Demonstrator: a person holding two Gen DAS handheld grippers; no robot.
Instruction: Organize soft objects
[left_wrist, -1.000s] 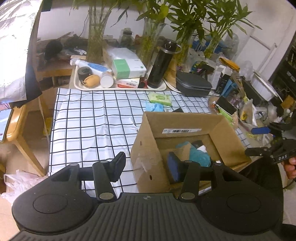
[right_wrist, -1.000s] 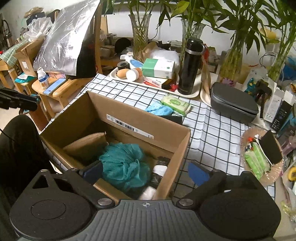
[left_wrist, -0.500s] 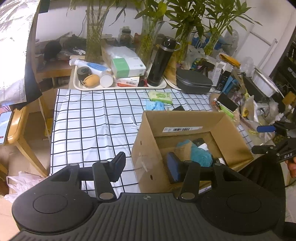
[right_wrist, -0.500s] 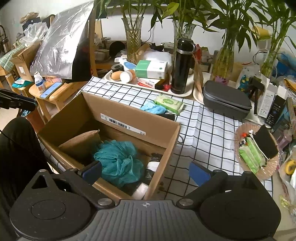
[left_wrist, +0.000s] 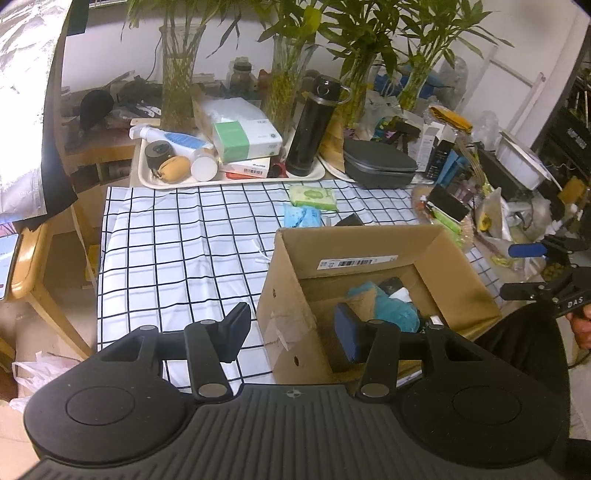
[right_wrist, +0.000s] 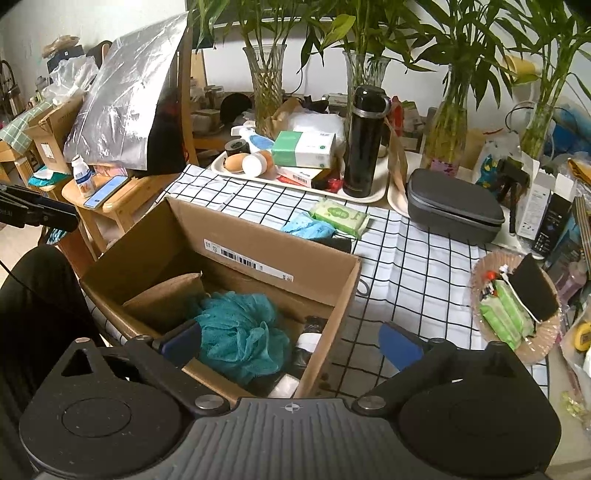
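Right wrist view: cardboard box (right_wrist: 236, 240) holds a teal mesh pouf (right_wrist: 240, 336); both grippers' jaws gape, empty.

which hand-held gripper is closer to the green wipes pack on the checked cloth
Neither clearly, perhaps the right. The right hand-held gripper straddles the cardboard box's wall on the side nearer the green wipes pack; the left hand-held gripper straddles the opposite wall. Both open.
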